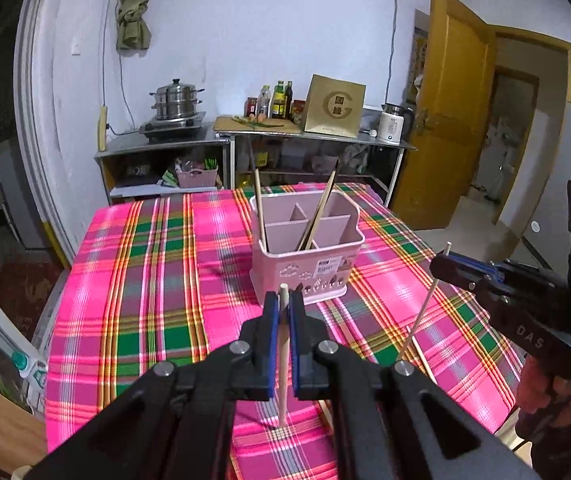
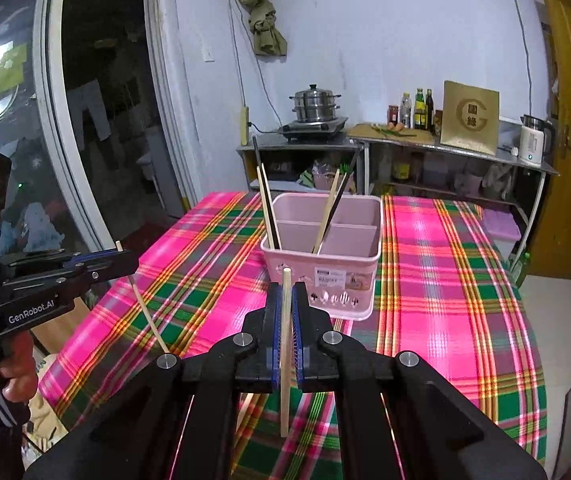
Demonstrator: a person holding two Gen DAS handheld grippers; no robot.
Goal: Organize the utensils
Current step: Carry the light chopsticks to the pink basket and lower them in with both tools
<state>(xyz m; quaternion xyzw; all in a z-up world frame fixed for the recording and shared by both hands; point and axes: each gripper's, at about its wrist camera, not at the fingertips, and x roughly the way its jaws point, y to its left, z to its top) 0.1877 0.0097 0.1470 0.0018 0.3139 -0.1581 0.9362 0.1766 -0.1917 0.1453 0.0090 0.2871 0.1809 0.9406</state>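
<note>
A pink divided utensil holder (image 1: 309,276) (image 2: 325,280) stands on the pink plaid tablecloth (image 1: 145,280), with several chopsticks (image 1: 319,212) (image 2: 267,208) leaning in its compartments. My left gripper (image 1: 284,300) is shut on a pale wooden chopstick (image 1: 283,364), held near upright above the cloth in front of the holder. In the right wrist view this left gripper (image 2: 131,258) shows at the left with its chopstick (image 2: 149,316) slanting down. My right gripper (image 2: 286,292) is shut on another pale chopstick (image 2: 285,352); from the left wrist it shows as the right gripper (image 1: 439,260) with its thin chopstick (image 1: 421,316).
Another pale stick (image 1: 423,358) lies on the cloth near the front. A metal counter behind the table bears a steamer pot (image 1: 176,100), bottles (image 1: 279,100), a gold box (image 1: 335,106) and a kettle (image 1: 393,124). A yellow door (image 1: 445,120) stands open at right. A hand (image 2: 9,372) grips the left handle.
</note>
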